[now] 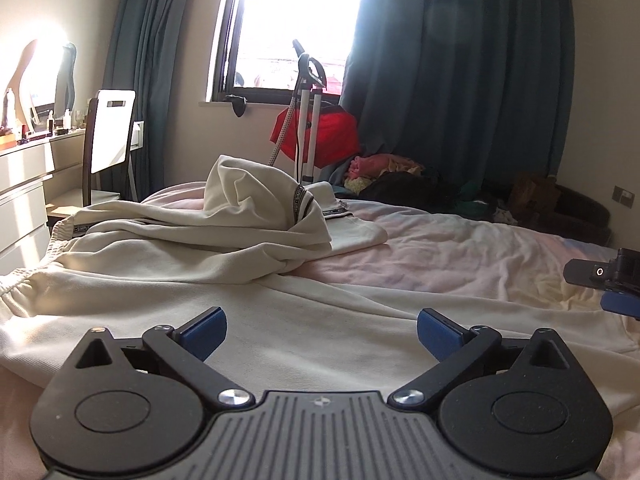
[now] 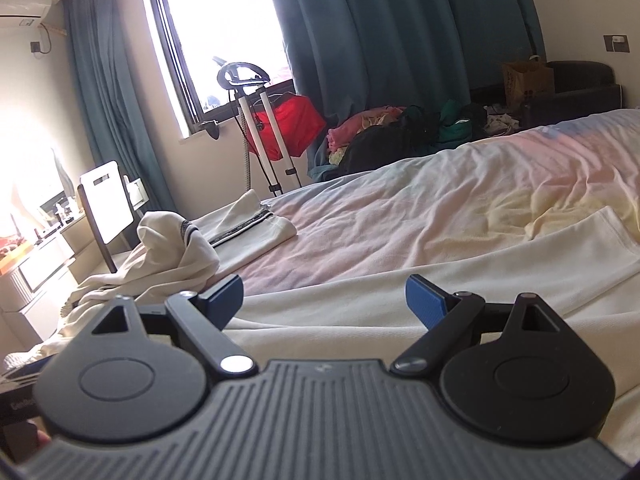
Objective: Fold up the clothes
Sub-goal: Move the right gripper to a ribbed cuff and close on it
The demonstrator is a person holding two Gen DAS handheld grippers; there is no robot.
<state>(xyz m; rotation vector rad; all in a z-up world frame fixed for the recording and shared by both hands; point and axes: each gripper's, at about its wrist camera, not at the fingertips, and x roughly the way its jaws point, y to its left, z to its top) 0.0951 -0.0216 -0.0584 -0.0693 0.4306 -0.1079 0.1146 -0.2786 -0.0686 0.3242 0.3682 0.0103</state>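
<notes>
Two grippers float low over a bed. Nearest, the left gripper (image 1: 320,334) has its blue jaws spread wide, with nothing between them. The right gripper (image 2: 324,302) is spread wide too, also holding nothing. Under both lies a flat cream garment (image 1: 320,304) on the pink sheet (image 1: 460,240). Farther back sits a bunched cream garment (image 1: 248,200). Behind the bed stand a window (image 1: 296,20) and blue curtains (image 1: 460,60).

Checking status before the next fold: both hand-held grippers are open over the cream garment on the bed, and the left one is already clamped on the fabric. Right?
Not quite. The left hand-held gripper is not clamped on anything: the left wrist view shows its blue pads spread wide with only flat cream garment between them. The rest holds: the right hand-held gripper is open too, over the same garment on the bed.
</notes>
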